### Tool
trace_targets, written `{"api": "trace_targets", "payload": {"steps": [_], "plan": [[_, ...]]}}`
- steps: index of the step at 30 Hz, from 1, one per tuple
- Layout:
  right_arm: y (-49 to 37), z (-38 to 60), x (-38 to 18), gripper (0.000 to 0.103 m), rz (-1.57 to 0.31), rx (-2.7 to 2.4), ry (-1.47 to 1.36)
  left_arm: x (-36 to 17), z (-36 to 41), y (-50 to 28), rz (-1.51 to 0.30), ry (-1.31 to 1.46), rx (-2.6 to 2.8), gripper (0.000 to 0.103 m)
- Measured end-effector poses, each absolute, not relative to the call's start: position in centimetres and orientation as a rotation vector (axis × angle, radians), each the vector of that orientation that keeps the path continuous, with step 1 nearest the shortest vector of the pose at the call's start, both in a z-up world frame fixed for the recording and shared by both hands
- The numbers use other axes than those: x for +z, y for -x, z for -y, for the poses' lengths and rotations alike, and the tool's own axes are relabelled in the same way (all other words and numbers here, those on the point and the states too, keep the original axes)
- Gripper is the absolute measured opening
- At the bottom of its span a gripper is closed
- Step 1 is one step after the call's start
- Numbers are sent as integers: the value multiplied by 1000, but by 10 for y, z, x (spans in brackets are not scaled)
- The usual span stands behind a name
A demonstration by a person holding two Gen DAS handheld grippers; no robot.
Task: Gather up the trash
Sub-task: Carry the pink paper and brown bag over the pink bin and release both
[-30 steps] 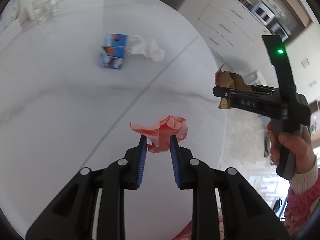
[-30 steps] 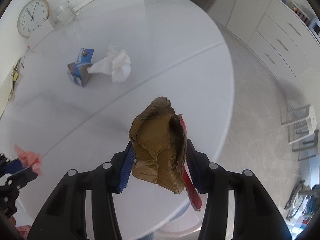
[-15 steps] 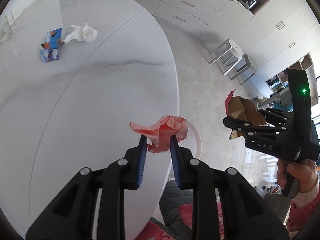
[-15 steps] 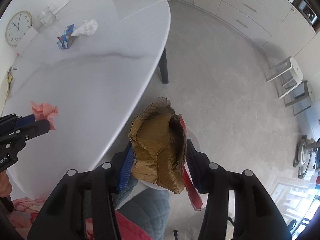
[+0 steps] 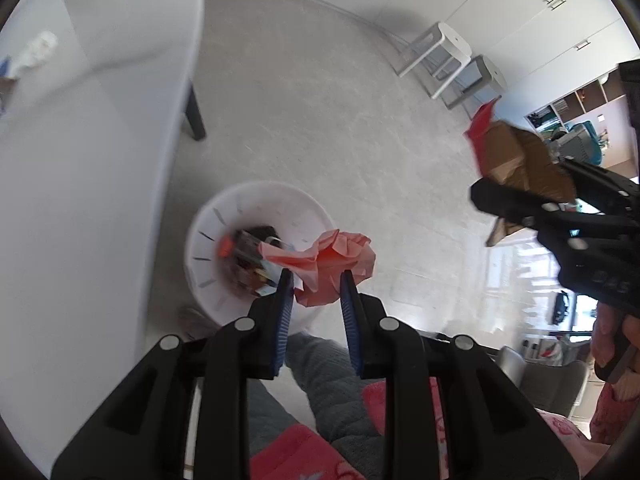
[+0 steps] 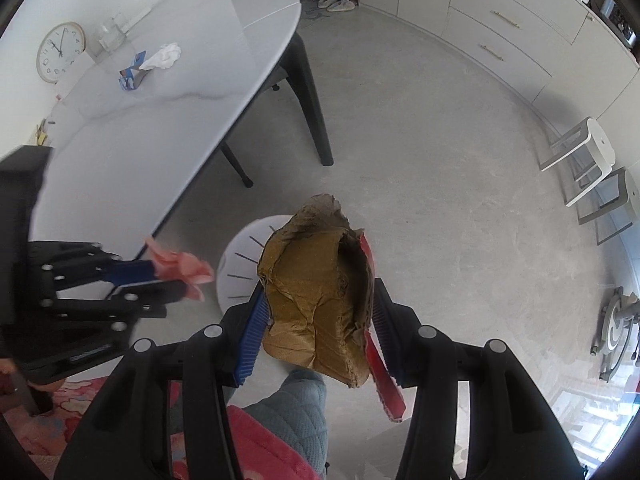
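Observation:
My left gripper is shut on a crumpled pink paper and holds it above the near rim of a white trash bin on the floor; the bin holds several pieces of trash. My right gripper is shut on a crushed brown cardboard piece with a red edge, held above the floor to the right of the bin. The cardboard also shows in the left wrist view. The left gripper with the pink paper shows in the right wrist view.
A white oval table stands to the left, with a blue carton and a white crumpled tissue on it. Two white stools stand at the right. Cabinets line the far wall. My legs are below the grippers.
Both grippers have swung off the table to above the floor. The bin has come into view under the left gripper. Both still hold their trash.

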State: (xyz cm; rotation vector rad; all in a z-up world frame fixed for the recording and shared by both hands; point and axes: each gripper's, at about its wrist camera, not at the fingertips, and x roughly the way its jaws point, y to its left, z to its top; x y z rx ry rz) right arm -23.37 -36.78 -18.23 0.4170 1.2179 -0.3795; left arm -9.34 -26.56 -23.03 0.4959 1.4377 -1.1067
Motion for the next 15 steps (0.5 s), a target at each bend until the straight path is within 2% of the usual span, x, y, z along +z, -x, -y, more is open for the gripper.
{"api": "trace_targets", "payload": {"steps": [2, 3, 4, 6, 7, 12, 15], "plan": [[239, 373, -185, 51, -1213, -375, -427, -247, 274, 102, -1484, -512, -1062, 29], [244, 376, -185, 51, -1207, -369, -433, -250, 275, 105, -1496, -513, -1043, 48], [248, 378, -186, 51, -1202, -365, -438, -251, 275, 107, -1497, -509, -1009, 62], [254, 380, -187, 51, -1195, -355, -445, -246, 270, 109, -1471, -471, -981, 67], [256, 379, -188, 51, -1190, -345, -450, -242, 268, 110, -1462, -463, -975, 74], [255, 371, -192, 51, -1187, -287, -447, -215, 254, 106, -1357, -472, -823, 92], [250, 362, -196, 52, -1190, -246, -441, -196, 238, 102, -1278, -493, -749, 95]]}}
